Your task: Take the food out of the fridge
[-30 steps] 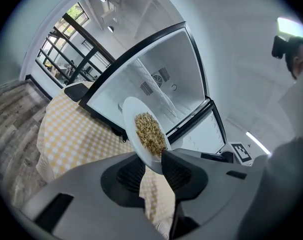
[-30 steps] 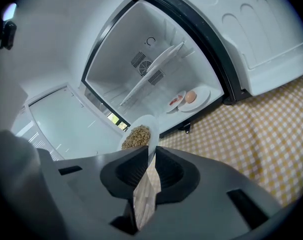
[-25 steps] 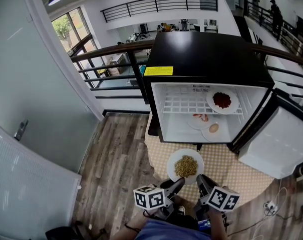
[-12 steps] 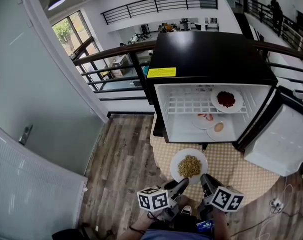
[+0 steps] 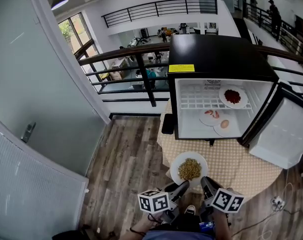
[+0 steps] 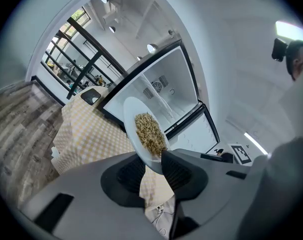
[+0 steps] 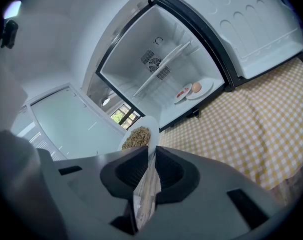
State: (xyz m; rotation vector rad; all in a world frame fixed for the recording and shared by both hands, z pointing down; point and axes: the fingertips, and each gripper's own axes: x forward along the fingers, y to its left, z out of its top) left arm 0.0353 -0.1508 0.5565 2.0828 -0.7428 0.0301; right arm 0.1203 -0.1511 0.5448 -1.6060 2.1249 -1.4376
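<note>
Holding one white plate [image 5: 175, 163] between them, the left gripper [image 5: 180, 187] and right gripper [image 5: 205, 183] sit side by side at the bottom centre of the head view. Each has its jaws drawn narrow and clamped on the plate's near rim. The left gripper view shows the rim pinched between its pads. The right gripper view shows the rim edge-on in its jaws. A heap of tan noodles [image 5: 189, 168] lies in the plate's middle. The plate hangs out over a yellow checked cloth [image 5: 241, 159], clear of the fridge [image 5: 219, 59]. The fridge stands above it in the frame, with its door [image 5: 281, 134] swung out to the right. Inside, a plate of red food [image 5: 222, 95] rests on the wire shelf [image 5: 196, 102]. Below the shelf, a plate of pink bits [image 5: 204, 120] and a plate with a pale lump [image 5: 230, 130] sit on the fridge floor.
</note>
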